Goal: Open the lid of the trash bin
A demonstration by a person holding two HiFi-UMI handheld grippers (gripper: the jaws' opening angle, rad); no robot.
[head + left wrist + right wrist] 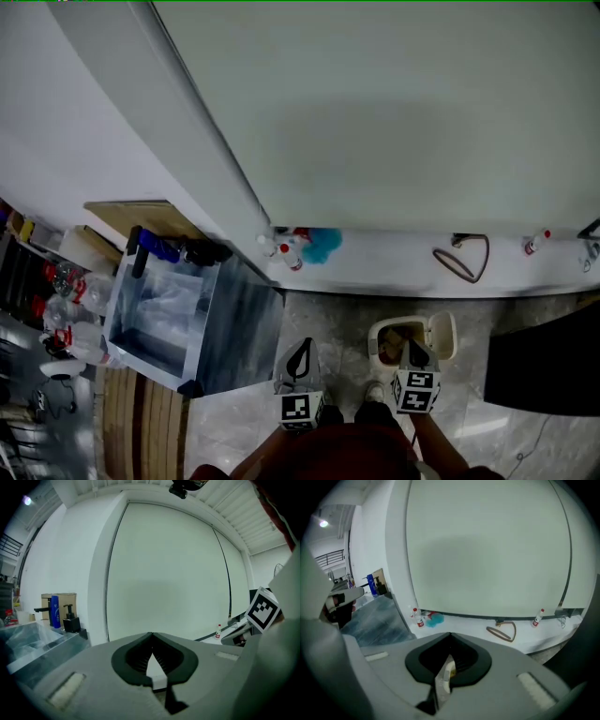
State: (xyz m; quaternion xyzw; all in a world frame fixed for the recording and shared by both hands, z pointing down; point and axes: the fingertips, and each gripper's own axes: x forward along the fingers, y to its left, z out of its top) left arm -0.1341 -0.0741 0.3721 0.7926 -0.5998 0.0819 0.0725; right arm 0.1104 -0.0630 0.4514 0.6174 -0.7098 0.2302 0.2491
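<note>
The small cream trash bin is seen on the tiled floor with its lid raised. The right gripper is held just above it, jaws pressed together. The left gripper, likewise closed and empty, is held beside a steel sink unit.

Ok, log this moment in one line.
bin: lid up | left tongs: shut, empty | right tongs: shut, over bin

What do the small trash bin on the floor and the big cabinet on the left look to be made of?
Trash bin: probably plastic, going by its cream colour, smooth surface and rounded moulded rim. Cabinet: seemingly stainless steel, since its side is brushed grey with streaky reflections.
</note>
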